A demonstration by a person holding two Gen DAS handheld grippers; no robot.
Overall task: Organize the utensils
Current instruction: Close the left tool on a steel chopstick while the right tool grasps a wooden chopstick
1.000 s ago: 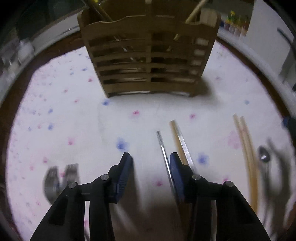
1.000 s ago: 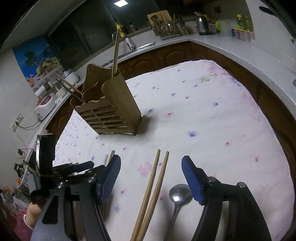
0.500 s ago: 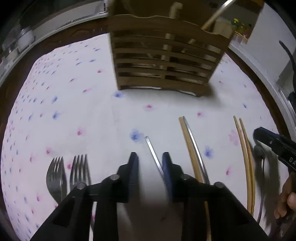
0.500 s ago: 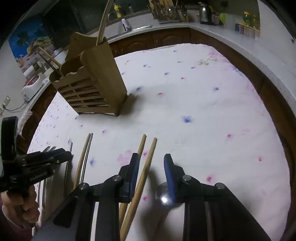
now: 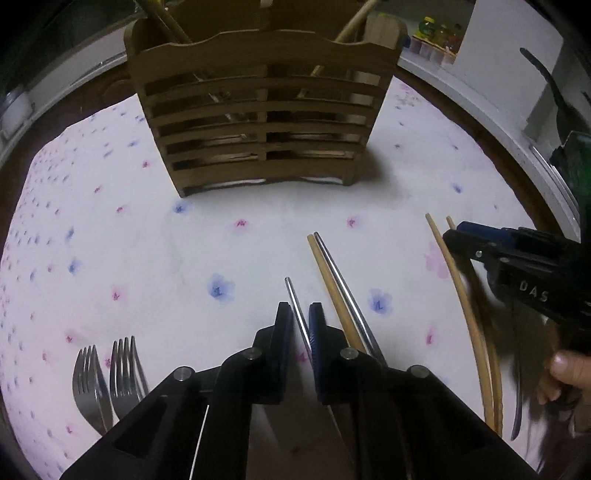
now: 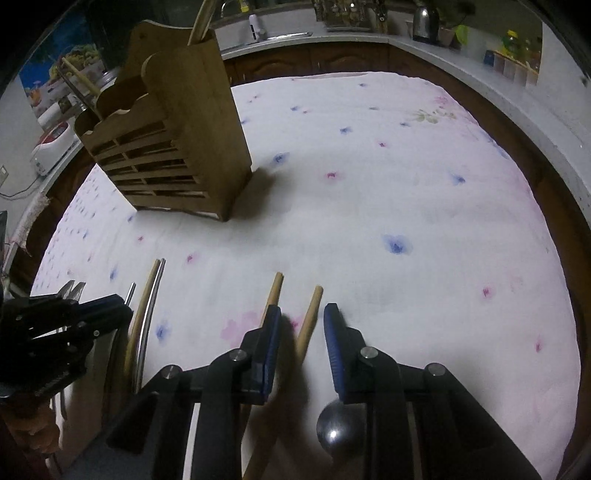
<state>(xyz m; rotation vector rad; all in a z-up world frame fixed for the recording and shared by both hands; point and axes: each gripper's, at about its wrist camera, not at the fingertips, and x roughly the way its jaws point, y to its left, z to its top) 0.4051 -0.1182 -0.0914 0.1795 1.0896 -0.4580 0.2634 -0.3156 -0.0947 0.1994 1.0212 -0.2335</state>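
Note:
A slatted wooden utensil holder (image 5: 258, 114) stands at the back of the flowered cloth, also in the right wrist view (image 6: 166, 147). My left gripper (image 5: 301, 314) is shut on a thin metal chopstick (image 5: 293, 299) lying on the cloth. Beside it lie a wooden and a metal chopstick (image 5: 340, 288). My right gripper (image 6: 301, 325) is partly closed around one wooden chopstick (image 6: 310, 317) of a pair (image 5: 461, 306), jaws apart from it. A metal spoon (image 6: 334, 432) lies under the right finger.
Two forks (image 5: 107, 380) lie at the front left of the cloth. The holder has chopsticks standing in it (image 5: 354, 26). A kitchen counter (image 6: 480, 74) with jars and a kettle runs around the table's far side.
My left gripper has closed from wide open onto the thin metal chopstick. My right gripper has narrowed and moved over the wooden chopstick pair.

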